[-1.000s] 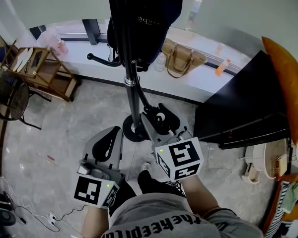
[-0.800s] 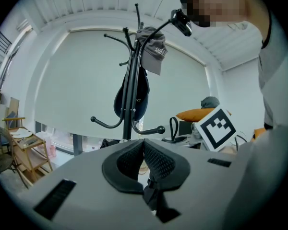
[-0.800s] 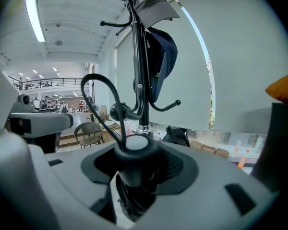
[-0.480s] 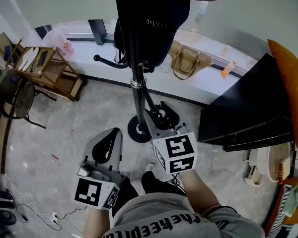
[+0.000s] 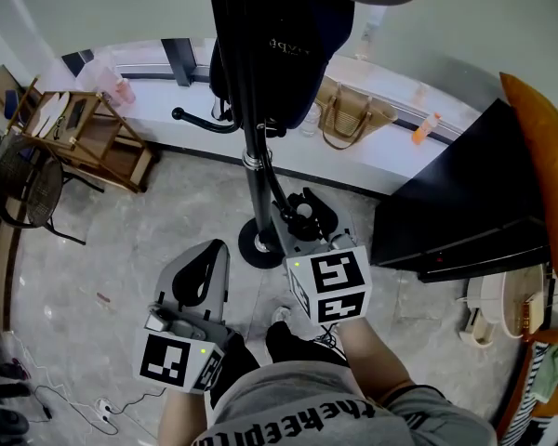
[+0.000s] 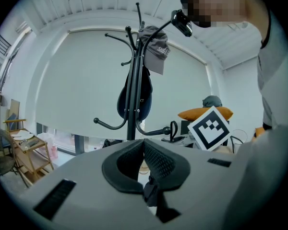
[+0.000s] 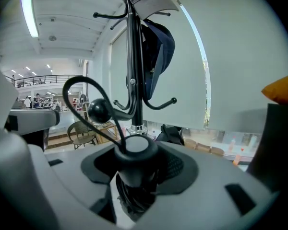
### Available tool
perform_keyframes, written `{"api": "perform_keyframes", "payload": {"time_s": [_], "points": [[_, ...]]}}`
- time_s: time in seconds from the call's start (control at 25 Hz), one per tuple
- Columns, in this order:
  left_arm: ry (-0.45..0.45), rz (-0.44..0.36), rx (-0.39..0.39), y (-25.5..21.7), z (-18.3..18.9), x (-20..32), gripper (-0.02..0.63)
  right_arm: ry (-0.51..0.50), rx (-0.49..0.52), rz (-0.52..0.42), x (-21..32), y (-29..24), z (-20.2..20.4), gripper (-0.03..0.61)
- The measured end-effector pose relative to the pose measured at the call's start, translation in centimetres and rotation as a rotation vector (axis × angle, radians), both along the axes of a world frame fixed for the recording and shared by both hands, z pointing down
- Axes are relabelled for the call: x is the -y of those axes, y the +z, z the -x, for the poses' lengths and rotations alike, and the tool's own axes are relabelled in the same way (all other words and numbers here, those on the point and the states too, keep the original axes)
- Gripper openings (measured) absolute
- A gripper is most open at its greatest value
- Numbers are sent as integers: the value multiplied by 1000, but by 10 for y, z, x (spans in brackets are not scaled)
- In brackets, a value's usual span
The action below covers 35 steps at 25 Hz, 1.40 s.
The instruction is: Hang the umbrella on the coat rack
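Observation:
The black coat rack [image 5: 251,161] stands straight ahead, with a dark bag [image 5: 284,40] and a grey cap [image 6: 156,44] hung high on it. My right gripper [image 5: 304,219] is shut on the folded black umbrella's handle [image 7: 136,150], close to the rack's base [image 5: 259,246]. The handle's wrist loop [image 7: 79,83] arcs up beside the ball tip of a low hook [image 7: 100,110]; whether it is over the hook I cannot tell. My left gripper [image 5: 209,254] hangs lower left, jaws shut on nothing [image 6: 144,143].
A wooden shelf [image 5: 79,128] and a wicker chair [image 5: 19,189] stand at the left. A tan handbag [image 5: 349,110] sits on the window sill. A black cabinet [image 5: 465,193] and an orange cushion [image 5: 539,147] are at the right. Cables [image 5: 93,407] lie on the floor.
My right gripper with the umbrella has edged slightly toward the rack's pole. The left gripper has stayed where it was.

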<state>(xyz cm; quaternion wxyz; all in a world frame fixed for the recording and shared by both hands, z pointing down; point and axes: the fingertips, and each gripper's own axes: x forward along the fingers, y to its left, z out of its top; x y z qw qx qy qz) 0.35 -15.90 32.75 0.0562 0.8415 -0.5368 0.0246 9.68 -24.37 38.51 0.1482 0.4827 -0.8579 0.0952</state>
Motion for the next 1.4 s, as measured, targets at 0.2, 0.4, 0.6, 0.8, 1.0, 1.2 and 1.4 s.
{"api": "perform_keyframes", "payload": {"time_s": [0.2, 0.4, 0.6, 0.8, 1.0, 1.2, 1.4], "points": [[6, -3, -4, 1, -3, 2, 15, 10, -23, 10, 3, 4, -2, 216], [4, -6, -7, -1, -2, 2, 15, 16, -31, 15, 4, 3, -1, 216], [1, -26, -12, -6, 0, 3, 15, 13, -39, 10, 9, 0, 4, 216], [-6, -30, -18, -8, 4, 1, 15, 5, -58, 14, 10, 4, 9, 216], [-29, -25, -15, -7, 10, -1, 15, -12, -64, 16, 11, 6, 16, 216], [-39, -21, -6, -6, 15, -2, 15, -24, -70, 20, 12, 8, 21, 218], [-49, -14, -4, -5, 17, -2, 15, -38, -74, 33, 11, 14, 24, 222]]}}
